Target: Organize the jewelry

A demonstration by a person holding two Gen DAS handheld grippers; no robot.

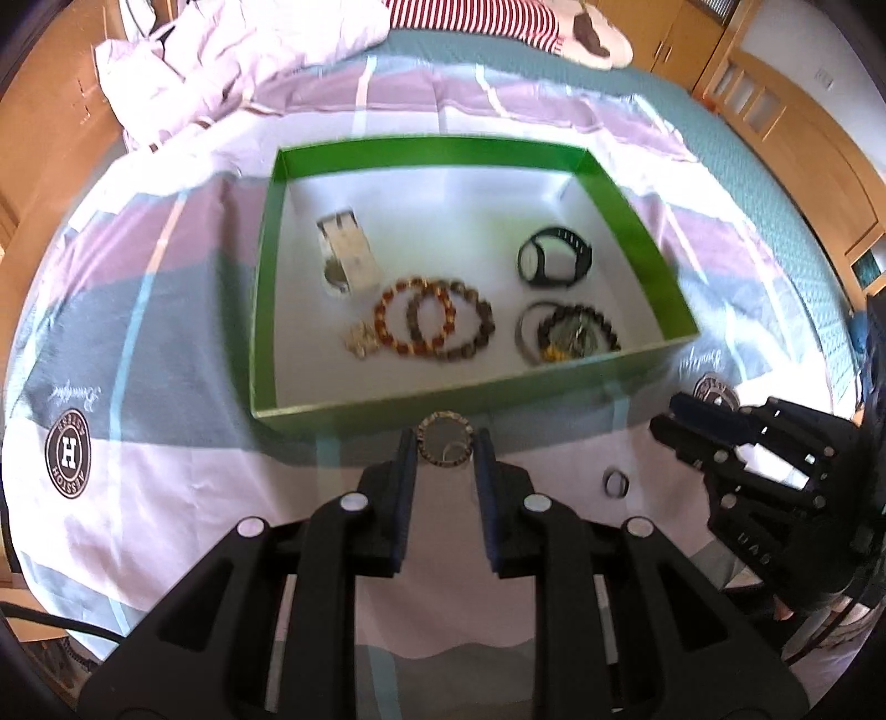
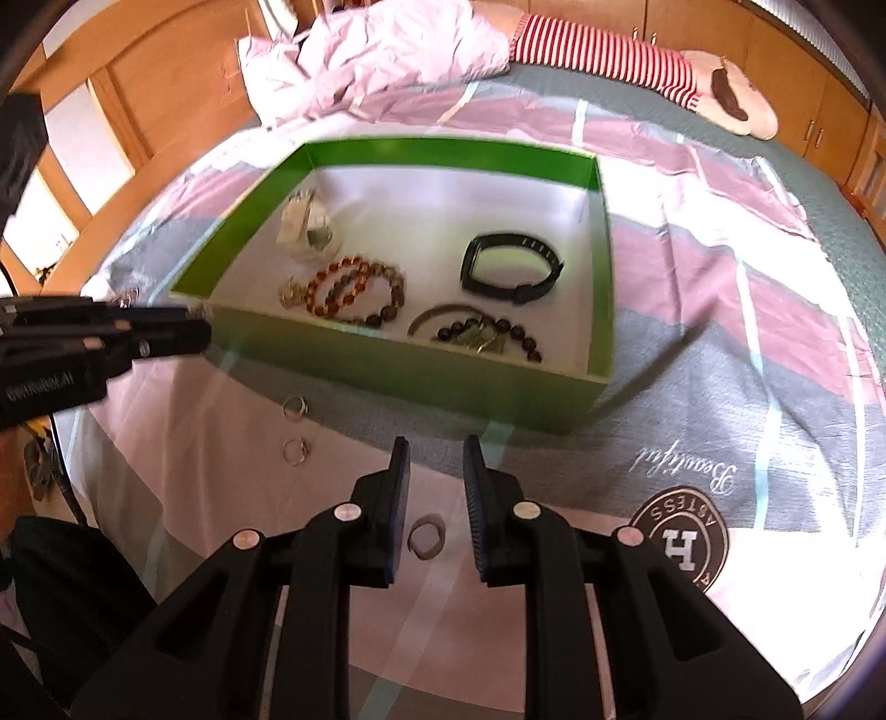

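The bed (image 1: 166,310) carries everything, spread with a cover in pink, grey and white blocks; a crumpled pale quilt (image 1: 221,61) and a red-striped cushion (image 1: 476,16) lie toward its far edge. On the middle of the bed sits the green box (image 1: 443,149), open-topped with a white floor, its long axis running across the left wrist view. Inside lie a black watch (image 1: 554,257), a silver cuff (image 1: 346,252), two overlapping bead bracelets (image 1: 432,324) in amber and brown, and a dark bead tangle (image 1: 570,332) by the near right corner.

The left tongs (image 1: 444,451) are narrow, gripping a patterned ring (image 1: 443,443) held upright, facing the camera, just before the box's near wall. The right tongs (image 2: 436,471) are narrow with nothing between their pads; a grey ring (image 2: 425,537) lies flat on the cover beneath them. Two thin rings (image 2: 294,429) lie toward the near left, apart from the box.
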